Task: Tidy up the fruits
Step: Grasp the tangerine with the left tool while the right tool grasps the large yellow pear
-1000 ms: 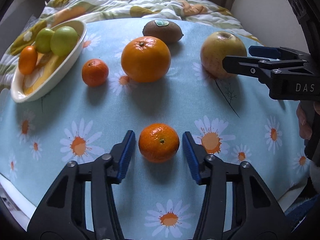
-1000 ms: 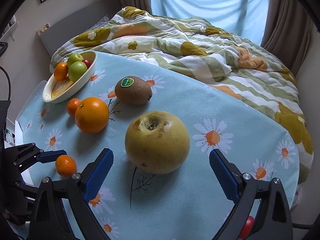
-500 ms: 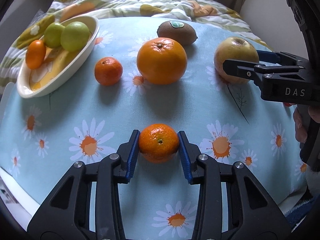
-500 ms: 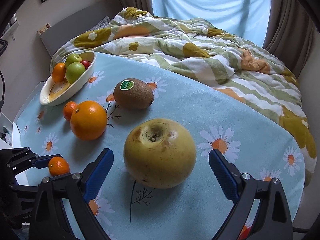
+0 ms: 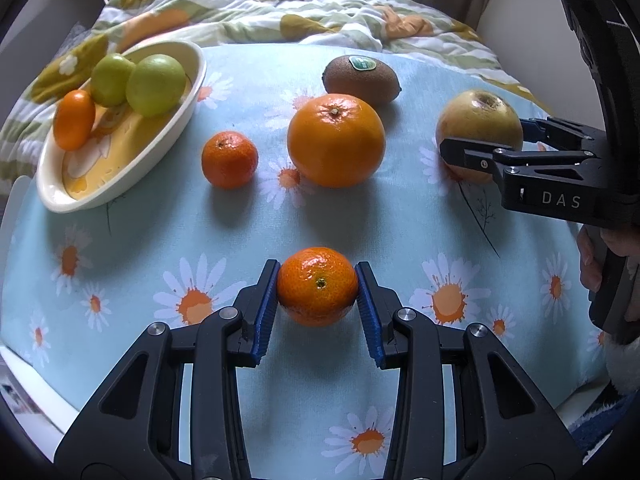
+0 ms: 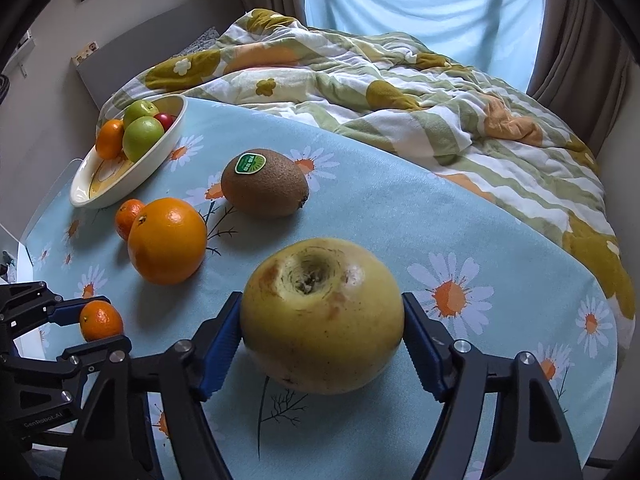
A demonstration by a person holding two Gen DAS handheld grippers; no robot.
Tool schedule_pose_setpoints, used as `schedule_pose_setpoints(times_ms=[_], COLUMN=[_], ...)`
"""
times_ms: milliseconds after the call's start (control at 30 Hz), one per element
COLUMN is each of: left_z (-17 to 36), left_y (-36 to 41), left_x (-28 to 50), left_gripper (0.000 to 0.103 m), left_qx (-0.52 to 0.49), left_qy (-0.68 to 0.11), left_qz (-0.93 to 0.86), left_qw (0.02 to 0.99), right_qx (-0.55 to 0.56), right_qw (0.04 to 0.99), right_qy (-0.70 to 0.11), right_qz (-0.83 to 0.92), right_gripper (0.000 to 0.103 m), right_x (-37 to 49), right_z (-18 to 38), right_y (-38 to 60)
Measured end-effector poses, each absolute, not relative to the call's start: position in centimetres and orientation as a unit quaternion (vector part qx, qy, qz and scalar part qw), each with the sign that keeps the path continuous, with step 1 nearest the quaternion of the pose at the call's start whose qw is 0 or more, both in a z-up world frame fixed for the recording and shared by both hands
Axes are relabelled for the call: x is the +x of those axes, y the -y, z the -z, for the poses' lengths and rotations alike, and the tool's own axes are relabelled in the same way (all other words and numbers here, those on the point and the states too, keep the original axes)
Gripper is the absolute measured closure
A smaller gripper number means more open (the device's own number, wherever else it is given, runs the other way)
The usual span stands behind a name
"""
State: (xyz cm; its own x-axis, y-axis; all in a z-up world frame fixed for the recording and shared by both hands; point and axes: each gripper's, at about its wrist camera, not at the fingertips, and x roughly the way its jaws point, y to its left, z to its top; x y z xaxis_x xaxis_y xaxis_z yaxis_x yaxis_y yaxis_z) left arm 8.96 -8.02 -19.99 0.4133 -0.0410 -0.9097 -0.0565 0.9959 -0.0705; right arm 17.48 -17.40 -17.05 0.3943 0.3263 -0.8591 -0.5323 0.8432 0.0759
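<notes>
Left wrist: left claw (image 5: 317,286) grips mandarin (image 5: 317,285).

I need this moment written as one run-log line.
left gripper: shut on small mandarin | right gripper: closing around yellow apple | both fruits on tablecloth | dish: four fruits
</notes>
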Motion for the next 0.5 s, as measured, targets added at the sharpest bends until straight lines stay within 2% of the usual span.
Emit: schedule_pose_setpoints(times_ms=[500], left_z=[15.4], left_y=[6.0], left_x=[7.7], left_gripper=[0.059], left_qx=[-0.058], left_qy=[-0.498], left_qz=[-0.013], left_qw=[0.865], right_qx=[-0.104], right_qw=[0.845], right_qy=[-0.459], right_qz=[-0.253], right_gripper=[0.032], right_x=[15.2], right_z=[12.2], right_y=[17.2])
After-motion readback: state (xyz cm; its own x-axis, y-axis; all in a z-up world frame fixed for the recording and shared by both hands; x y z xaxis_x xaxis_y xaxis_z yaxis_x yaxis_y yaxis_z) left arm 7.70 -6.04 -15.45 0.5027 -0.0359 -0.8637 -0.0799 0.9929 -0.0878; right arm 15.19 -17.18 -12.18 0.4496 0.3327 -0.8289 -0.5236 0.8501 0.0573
